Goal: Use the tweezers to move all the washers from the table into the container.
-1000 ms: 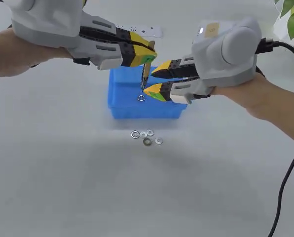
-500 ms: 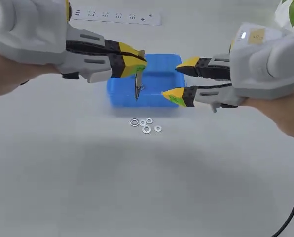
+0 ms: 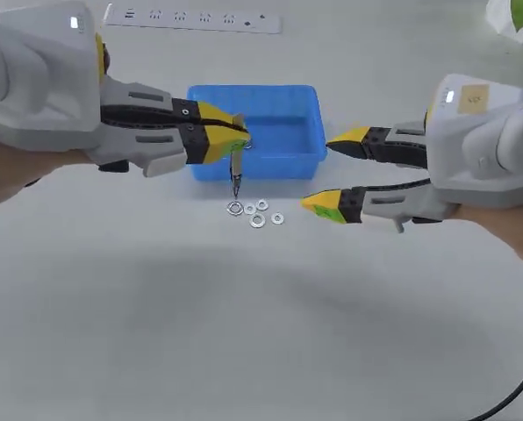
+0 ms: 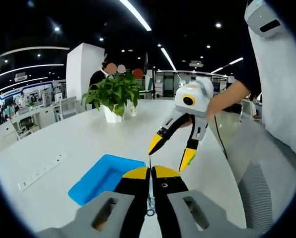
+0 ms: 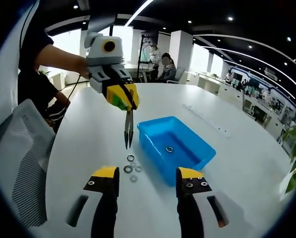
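The left gripper (image 3: 231,140) is squeezing the tweezers (image 3: 235,178), pointing down over the washers (image 3: 235,208) lying on the table (image 3: 244,333) beside the blue container (image 3: 279,167). One washer (image 5: 170,148) is lying inside it. The right gripper (image 3: 318,172) is hanging wide open

2 pale grey grippers with black and yellow jaws

Left of the blue box (image 3: 253,89), the left gripper (image 3: 239,140) has a fat grey-white body and black jaws with yellow tips. Right of the box, the right gripper (image 3: 319,172) looks alike, with a green sticker (image 3: 330,213), a tan label (image 3: 474,98) and a black cable (image 3: 512,401).
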Tool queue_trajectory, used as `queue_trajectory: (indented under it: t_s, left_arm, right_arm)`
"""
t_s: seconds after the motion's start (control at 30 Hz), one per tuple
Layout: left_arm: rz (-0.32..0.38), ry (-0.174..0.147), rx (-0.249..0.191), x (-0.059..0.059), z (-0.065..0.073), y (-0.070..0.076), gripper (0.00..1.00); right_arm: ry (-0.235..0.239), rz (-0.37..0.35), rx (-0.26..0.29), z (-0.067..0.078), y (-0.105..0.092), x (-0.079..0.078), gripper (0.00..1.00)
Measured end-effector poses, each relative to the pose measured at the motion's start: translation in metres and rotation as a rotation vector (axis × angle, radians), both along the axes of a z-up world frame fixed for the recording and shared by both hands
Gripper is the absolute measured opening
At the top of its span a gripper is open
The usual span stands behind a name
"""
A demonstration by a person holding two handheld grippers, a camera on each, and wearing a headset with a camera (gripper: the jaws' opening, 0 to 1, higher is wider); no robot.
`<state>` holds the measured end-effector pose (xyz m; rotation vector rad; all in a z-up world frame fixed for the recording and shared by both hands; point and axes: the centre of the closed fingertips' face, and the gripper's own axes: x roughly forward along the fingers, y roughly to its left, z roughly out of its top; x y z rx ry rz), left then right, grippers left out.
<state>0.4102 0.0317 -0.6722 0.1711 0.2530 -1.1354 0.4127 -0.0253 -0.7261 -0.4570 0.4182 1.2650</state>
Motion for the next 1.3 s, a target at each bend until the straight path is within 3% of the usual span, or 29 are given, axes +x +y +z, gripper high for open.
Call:
queue_trajectory:
  t_s: [0.2,0.27,0.53,0.73,0.97,1.1,1.17,1.3]
  left_arm:
    - [-0.007,0.013,0.003,-0.001,-0.008,-0.003,0.05]
    - [-0.008,-0.006,0.011,-0.001,-0.01,-0.004,0.05]
    - [-0.013,-0.003,0.015,-0.003,-0.021,-0.003,0.05]
    - [-0.019,-0.012,0.002,-0.003,-0.022,-0.005,0.05]
    - [-0.026,-0.029,0.022,-0.001,-0.031,-0.007,0.05]
    - [-0.032,-0.001,-0.002,-0.007,-0.034,-0.004,0.05]
    - [-0.026,-0.017,0.004,-0.006,-0.033,-0.001,0.05]
    - [-0.031,0.008,0.005,-0.01,-0.032,0.004,0.05]
  right_arm:
    - [0.039,-0.012,0.007,-0.008,-0.007,-0.008,0.52]
    - [0.054,-0.012,0.013,-0.011,-0.009,-0.011,0.54]
    - [0.107,0.016,0.013,-0.022,-0.008,-0.024,0.58]
    - [0.125,0.028,0.023,-0.025,-0.003,-0.029,0.57]
    - [0.135,0.039,0.025,-0.028,-0.002,-0.029,0.57]
    - [0.158,0.036,0.039,-0.03,-0.002,-0.031,0.57]
    - [0.161,0.036,0.036,-0.031,-0.002,-0.031,0.57]
    - [0.172,0.044,0.043,-0.032,0.002,-0.034,0.56]
